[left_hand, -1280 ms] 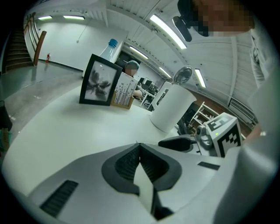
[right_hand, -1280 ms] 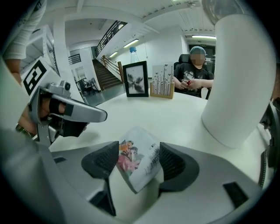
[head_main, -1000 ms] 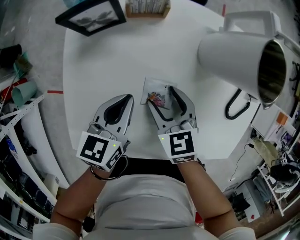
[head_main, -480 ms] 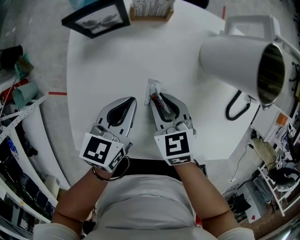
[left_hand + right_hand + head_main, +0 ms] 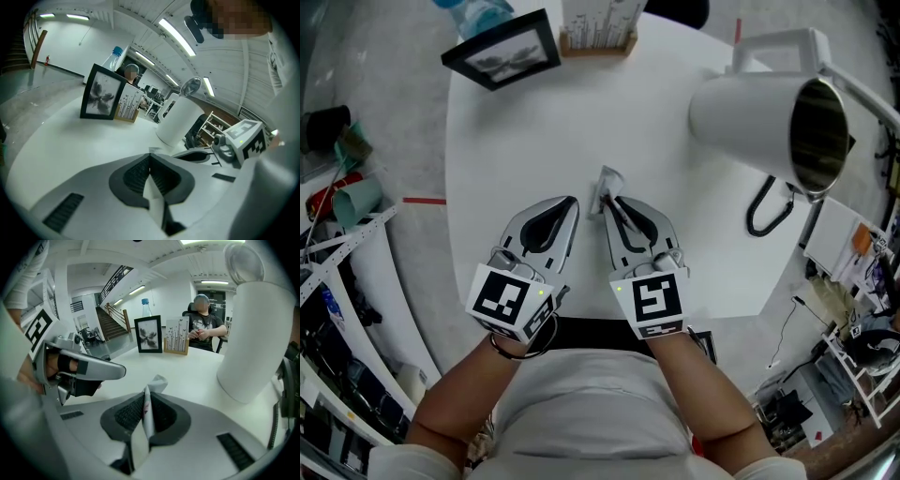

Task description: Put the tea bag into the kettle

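**Tea bag pinched, kettle ahead**

Right gripper [image 5: 146, 394], whose jaws have just been closing, clamps the tea bag [image 5: 156, 382] edge-on between its pads, with the crumpled top poking past the tips. Left gripper [image 5: 571, 202] sits beside it at nine o'clock, jaws together on nothing. The step probably calls for a firm pinch and a carry high enough to clear the rim. The kettle [image 5: 750, 112] stands at one o'clock with its mouth open, across bare table [image 5: 544, 131]. A black cable [image 5: 766, 211] loops at three o'clock. A picture frame [image 5: 502, 49] at eleven and a card stand [image 5: 598, 25] at twelve lie off the path.
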`<state>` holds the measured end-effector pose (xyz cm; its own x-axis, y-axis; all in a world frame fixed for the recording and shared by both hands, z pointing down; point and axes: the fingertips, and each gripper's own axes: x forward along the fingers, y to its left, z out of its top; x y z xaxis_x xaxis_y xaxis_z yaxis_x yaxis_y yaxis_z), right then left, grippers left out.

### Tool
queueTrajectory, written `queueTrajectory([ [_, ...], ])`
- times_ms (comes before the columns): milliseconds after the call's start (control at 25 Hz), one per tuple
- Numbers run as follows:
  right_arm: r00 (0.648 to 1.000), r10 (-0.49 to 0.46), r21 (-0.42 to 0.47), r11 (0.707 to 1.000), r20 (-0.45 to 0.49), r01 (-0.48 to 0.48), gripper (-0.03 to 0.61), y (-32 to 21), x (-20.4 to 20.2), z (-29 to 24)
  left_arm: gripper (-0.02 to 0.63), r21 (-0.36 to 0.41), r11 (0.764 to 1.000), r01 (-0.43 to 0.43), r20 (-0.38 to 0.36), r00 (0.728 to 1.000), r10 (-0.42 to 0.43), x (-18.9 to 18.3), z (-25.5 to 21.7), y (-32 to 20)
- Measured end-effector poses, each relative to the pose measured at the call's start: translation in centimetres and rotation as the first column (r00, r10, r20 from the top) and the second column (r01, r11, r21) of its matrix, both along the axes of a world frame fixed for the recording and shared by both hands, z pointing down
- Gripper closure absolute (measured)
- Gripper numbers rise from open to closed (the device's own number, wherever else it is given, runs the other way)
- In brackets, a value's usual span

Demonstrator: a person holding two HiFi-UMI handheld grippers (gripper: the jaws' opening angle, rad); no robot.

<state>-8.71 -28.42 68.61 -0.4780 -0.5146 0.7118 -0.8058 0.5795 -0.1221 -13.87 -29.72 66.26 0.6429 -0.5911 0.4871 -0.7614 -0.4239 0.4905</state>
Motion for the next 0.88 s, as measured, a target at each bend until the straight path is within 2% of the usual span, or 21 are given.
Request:
queueTrajectory([
  [480, 0.997, 0.07, 0.097, 0.993, 0.037, -0.074, 0.534, -1.2, 0.7, -6.4, 0.604, 0.075, 0.995, -0.067, -0.015, 0.998, 0.069, 1.6, -4.3, -0.8],
  [880, 0.986, 0.149, 0.172, 0.972, 0.079, -0.161, 0.534, -2.6, 2.5, -12.1, 0.604, 0.153, 0.983, -0.105, -0.043, 0.993, 0.113, 3.1, -8.9, -1.7],
])
